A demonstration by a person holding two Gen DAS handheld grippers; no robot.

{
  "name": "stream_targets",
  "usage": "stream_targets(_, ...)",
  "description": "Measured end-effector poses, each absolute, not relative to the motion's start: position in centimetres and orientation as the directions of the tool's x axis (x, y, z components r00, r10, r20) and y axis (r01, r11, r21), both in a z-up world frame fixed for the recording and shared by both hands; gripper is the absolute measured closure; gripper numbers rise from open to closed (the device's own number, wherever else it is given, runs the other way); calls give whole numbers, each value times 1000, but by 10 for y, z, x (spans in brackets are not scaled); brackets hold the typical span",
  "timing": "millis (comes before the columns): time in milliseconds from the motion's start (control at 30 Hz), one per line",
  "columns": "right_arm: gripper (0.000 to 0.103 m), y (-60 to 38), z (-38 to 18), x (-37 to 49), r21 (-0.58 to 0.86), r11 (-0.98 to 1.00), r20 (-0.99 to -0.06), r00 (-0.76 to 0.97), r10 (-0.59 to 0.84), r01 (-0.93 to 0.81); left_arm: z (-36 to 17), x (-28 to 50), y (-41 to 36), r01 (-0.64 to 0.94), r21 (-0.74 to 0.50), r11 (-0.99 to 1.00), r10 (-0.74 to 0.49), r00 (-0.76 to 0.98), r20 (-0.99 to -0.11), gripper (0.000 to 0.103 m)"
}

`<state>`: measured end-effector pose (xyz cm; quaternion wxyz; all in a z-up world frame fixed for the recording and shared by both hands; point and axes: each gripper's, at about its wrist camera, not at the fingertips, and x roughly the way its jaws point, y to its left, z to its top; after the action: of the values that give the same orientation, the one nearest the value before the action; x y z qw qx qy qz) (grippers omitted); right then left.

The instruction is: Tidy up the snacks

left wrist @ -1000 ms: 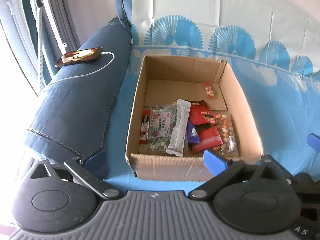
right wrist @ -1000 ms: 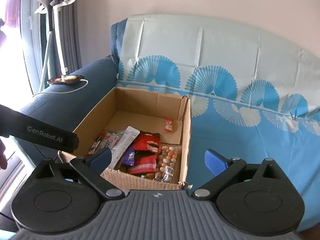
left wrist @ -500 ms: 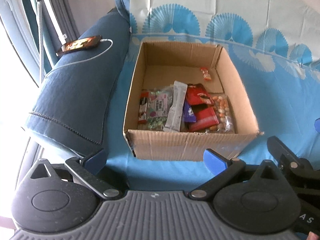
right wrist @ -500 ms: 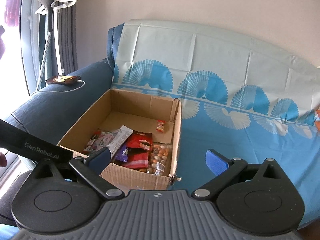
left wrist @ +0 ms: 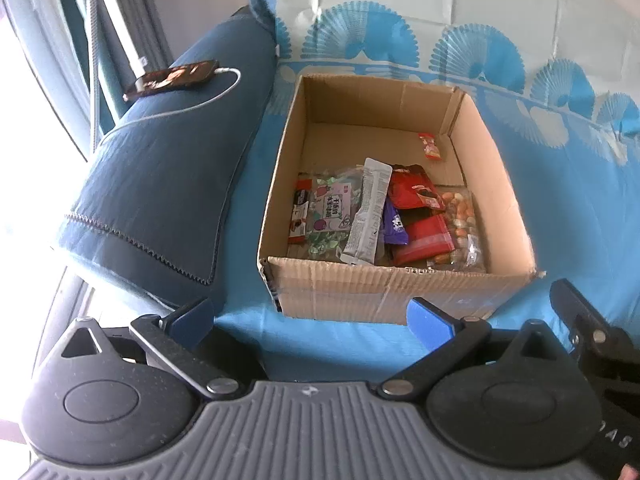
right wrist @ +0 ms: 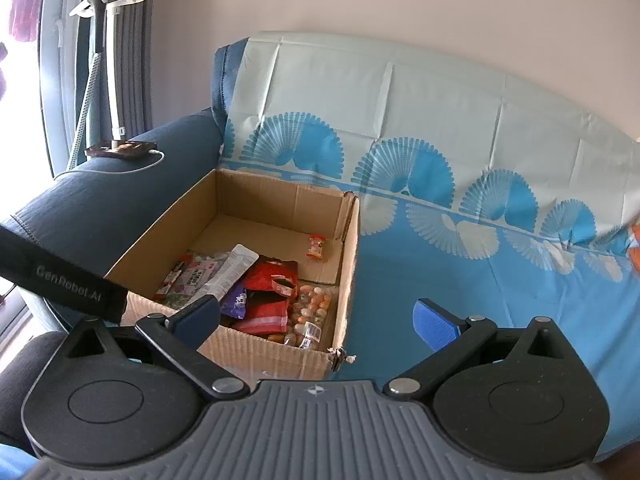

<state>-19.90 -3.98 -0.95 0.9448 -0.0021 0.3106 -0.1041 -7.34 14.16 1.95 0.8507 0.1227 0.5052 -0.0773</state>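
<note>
An open cardboard box [left wrist: 384, 296] sits on a sofa covered by a blue patterned sheet; it also shows in the right wrist view [right wrist: 280, 354]. Inside lie several snack packets: a red pouch [left wrist: 416, 200], a silver stick pack [left wrist: 368, 216], a bag of nuts [left wrist: 462, 224], a pink-and-green candy bag [left wrist: 332, 212] and a small red candy [left wrist: 431, 147] near the back. My left gripper [left wrist: 310, 320] is open and empty, in front of the box. My right gripper [right wrist: 316, 314] is open and empty, at the box's front right corner.
A phone [left wrist: 172, 78] on a white charging cable lies on the dark blue sofa armrest [left wrist: 160, 168] left of the box. A white garment steamer stand [right wrist: 112, 40] is by the window. An orange item [right wrist: 634, 248] peeks in at the far right of the sheet.
Both grippers have pulled back and up from the box, so it looks smaller and farther. Both stay open and empty. The snacks have not moved.
</note>
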Motion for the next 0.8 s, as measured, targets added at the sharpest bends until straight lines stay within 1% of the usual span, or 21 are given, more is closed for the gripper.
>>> stream_targets(100,0,-40,-13,-198,-65,980,-598,779,-189,188,17,-73,138,271,147,951,0,479,-878,0)
stream_targets(400,0,-40,-16,-193,-60,985,-617,769,-166,165,14,-71,134,280,143,949,-5,468,-884,0)
stream_targets(800,0,-41,-16,-193,-57,984,-613,772,-167,168,12,-70,133,286,147,947,-2,463,-887,0)
